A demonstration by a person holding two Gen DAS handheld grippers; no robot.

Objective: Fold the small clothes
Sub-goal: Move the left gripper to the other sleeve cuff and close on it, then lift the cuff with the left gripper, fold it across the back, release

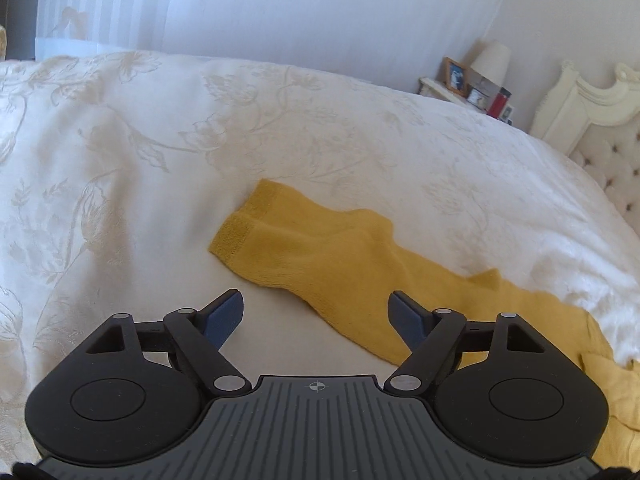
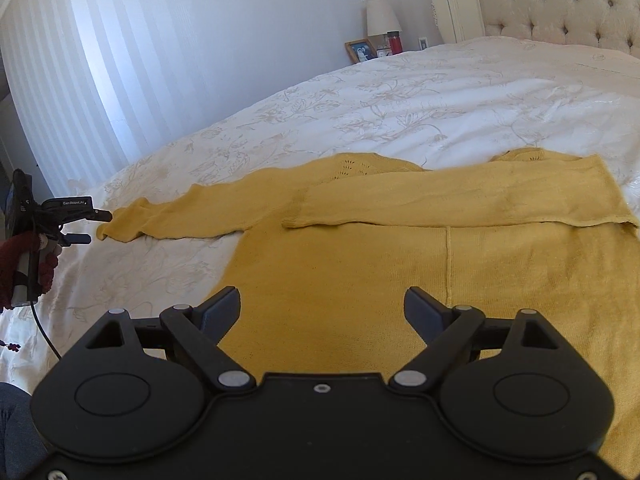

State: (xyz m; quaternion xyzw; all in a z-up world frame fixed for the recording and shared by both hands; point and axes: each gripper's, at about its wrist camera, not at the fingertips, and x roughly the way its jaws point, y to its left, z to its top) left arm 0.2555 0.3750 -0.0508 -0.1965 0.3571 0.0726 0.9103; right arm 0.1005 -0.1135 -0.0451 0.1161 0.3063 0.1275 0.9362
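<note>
We see a mustard-yellow knitted sweater (image 2: 400,264) lying flat on a bed covered by a cream bedspread (image 2: 420,96) with a floral pattern. One sleeve (image 2: 460,200) is folded across the chest, lying on the body of the garment, while the other sleeve (image 1: 320,252) stretches straight out to the side over the bedspread, its ribbed cuff at the far end.

Our left gripper (image 1: 316,316) hangs just above this outstretched sleeve, its 2 fingers spread apart with nothing between them; the sleeve passes beneath the right finger. In the right wrist view the same gripper (image 2: 98,226) sits at the cuff end, held by a hand in a dark red sleeve (image 2: 16,264); whether a fingertip touches the cuff we cannot tell.

Our right gripper (image 2: 322,312) hovers over the lower body of the sweater, its 2 fingers wide apart and empty.

Beyond the bed stand a tufted headboard (image 2: 560,0), a lamp (image 2: 382,18), a framed photo (image 2: 360,50) and a red bottle (image 2: 395,42).
</note>
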